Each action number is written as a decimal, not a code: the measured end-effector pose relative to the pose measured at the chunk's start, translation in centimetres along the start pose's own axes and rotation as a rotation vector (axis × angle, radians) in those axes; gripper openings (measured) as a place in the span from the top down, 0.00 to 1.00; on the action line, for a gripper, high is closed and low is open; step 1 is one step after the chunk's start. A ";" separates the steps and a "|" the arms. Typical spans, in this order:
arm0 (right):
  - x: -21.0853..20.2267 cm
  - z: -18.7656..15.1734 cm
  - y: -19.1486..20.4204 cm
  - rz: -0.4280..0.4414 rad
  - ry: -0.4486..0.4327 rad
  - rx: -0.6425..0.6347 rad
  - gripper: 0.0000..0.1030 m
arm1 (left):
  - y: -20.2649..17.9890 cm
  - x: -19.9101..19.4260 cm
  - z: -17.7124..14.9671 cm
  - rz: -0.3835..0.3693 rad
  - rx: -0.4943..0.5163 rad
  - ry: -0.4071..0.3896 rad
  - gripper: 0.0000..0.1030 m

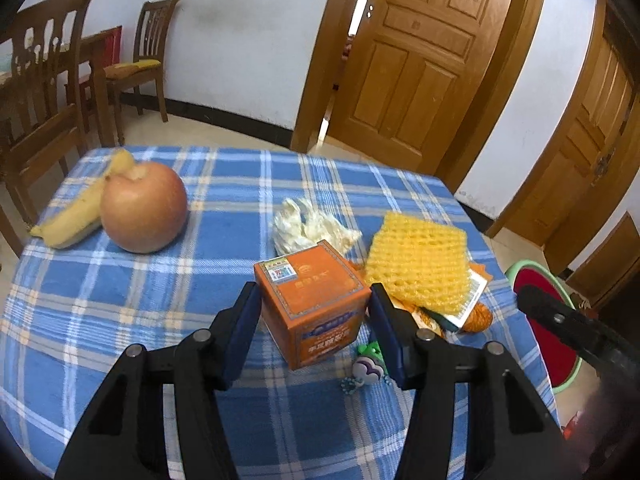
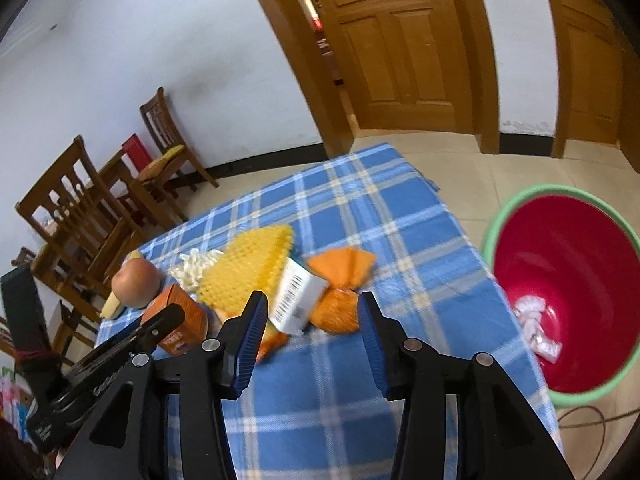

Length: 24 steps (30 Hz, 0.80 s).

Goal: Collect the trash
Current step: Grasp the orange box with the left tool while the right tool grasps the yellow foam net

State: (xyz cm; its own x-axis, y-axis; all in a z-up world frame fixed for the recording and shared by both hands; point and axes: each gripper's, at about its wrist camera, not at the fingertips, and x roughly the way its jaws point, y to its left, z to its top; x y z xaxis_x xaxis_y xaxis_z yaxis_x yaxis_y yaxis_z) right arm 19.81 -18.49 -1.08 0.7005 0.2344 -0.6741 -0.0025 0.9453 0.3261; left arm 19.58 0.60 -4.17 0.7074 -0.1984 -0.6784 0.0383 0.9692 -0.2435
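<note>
Trash lies grouped on the checked tabletop [image 1: 160, 312]: an orange carton [image 1: 316, 304], a yellow foam net [image 1: 418, 262], crumpled white wrapping [image 1: 308, 228] and an orange mesh bag with a barcode label [image 2: 340, 292]. The left tongs [image 1: 314, 320] bracket the carton, the left pad at its side and the right pad just clear, so no firm pinch is evident; the jaws stand partly spread. The right tongs [image 2: 312, 320] hang spread and empty just short of the mesh bag.

Judgement: the step in hand is seizing the carton. It is best done by squaring both pads on opposite flat faces, low enough not to tip the carton, then closing fully before lifting. The purple trinket [image 1: 370, 364] beside the right pad should be kept out of the bite.

The left wrist view alone shows the pad contact, the trinket, and the apple [image 1: 144, 208] with banana peel [image 1: 76, 212] clearly. The right wrist view alone shows inside the red bin [image 2: 568, 280] on the floor beside the tabletop, white scraps [image 2: 536, 328] already in it.
</note>
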 end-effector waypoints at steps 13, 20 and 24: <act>5.5 3.3 2.5 0.010 0.034 -0.043 0.52 | 2.1 -0.9 0.5 0.013 -0.049 -0.014 0.46; 8.1 4.5 2.7 0.025 0.066 -0.036 0.52 | 2.0 -0.3 0.5 0.008 -0.052 0.008 0.46; 8.9 4.5 2.8 0.047 0.090 -0.034 0.55 | 2.0 -0.2 0.4 0.005 -0.056 0.012 0.46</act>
State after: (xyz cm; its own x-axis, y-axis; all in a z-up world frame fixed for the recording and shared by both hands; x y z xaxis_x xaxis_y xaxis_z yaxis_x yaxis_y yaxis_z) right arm 29.22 -14.80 -3.18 0.6322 0.2965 -0.7158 -0.0591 0.9397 0.3369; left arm 19.85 2.67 -4.23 0.6986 -0.1959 -0.6882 -0.0047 0.9605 -0.2782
